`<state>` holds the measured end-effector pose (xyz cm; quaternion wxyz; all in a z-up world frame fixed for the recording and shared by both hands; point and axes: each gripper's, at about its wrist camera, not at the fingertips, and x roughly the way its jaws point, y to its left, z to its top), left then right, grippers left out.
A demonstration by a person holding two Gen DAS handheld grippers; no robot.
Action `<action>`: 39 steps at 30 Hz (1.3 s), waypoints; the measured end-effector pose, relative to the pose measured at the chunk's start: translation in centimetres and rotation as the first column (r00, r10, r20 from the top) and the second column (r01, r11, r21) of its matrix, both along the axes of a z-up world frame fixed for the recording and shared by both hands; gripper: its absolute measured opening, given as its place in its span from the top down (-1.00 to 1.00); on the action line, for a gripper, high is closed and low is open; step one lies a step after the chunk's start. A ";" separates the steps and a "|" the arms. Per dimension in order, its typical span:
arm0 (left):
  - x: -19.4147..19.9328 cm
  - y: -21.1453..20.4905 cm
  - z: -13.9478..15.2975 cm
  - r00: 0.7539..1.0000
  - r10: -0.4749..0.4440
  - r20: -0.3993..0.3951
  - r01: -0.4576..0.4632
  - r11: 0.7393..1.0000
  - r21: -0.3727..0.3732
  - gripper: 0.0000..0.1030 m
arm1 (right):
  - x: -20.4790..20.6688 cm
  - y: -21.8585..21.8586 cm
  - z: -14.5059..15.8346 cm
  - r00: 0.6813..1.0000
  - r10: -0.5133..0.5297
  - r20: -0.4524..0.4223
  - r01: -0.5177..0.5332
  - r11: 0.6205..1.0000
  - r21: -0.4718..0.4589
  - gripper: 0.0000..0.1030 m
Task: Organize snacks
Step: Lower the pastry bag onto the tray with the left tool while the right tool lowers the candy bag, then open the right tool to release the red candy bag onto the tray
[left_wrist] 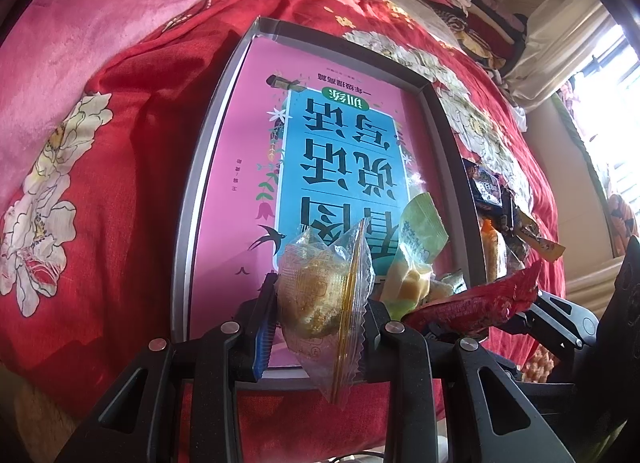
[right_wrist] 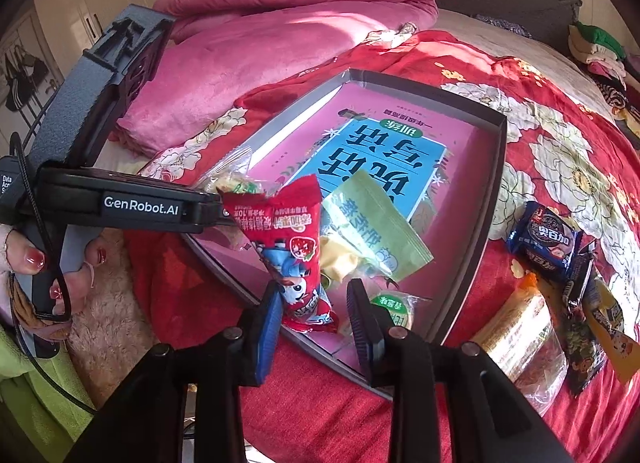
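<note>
A grey shallow box (left_wrist: 200,191) lies on the red flowered bedspread, with a pink and blue book (left_wrist: 344,151) flat inside. My left gripper (left_wrist: 320,315) is shut on a clear-wrapped golden pastry (left_wrist: 316,291), held above the box's near end. My right gripper (right_wrist: 316,319) hangs over the box's near corner, open. A red strawberry snack packet (right_wrist: 292,247) stands between its fingers, leaning on the left pad and apart from the right one. A green packet (right_wrist: 376,223) and a small round green-labelled snack (right_wrist: 390,309) lie in the box.
Several snacks lie on the bedspread right of the box: a blue cookie packet (right_wrist: 544,239), a clear cracker pack (right_wrist: 520,331), a dark packet (right_wrist: 580,327), an orange one (right_wrist: 612,331). A pink quilt (right_wrist: 260,31) is bunched behind. A hand (right_wrist: 36,263) grips the left tool.
</note>
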<state>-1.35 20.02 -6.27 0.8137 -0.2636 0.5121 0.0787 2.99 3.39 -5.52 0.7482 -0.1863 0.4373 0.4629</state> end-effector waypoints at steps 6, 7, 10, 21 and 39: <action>0.2 -0.2 0.0 1.000 -0.001 -0.013 0.001 1.000 0.007 0.27 | 0.5 -0.6 0.0 1.000 -0.030 0.004 0.030 1.000 -0.002 0.32; 0.3 -0.2 0.0 1.000 -0.003 -0.013 0.003 1.000 0.007 0.23 | 0.6 -0.6 0.1 0.999 -0.032 0.003 0.032 1.000 0.000 0.32; 0.3 -0.3 0.1 1.000 -0.007 -0.013 0.007 1.000 0.014 0.13 | 0.8 -0.7 0.1 0.999 -0.041 0.007 0.041 0.999 -0.002 0.31; 0.3 -0.6 0.9 1.000 -0.020 -0.003 0.020 0.999 0.030 0.01 | 1.4 -1.3 0.4 0.997 -0.081 0.017 0.082 0.997 -0.002 0.30; -0.3 -0.3 2.9 0.999 0.003 0.051 -0.007 0.998 0.064 -0.23 | 1.5 -1.8 1.3 0.995 -0.098 0.018 0.098 0.995 0.032 0.23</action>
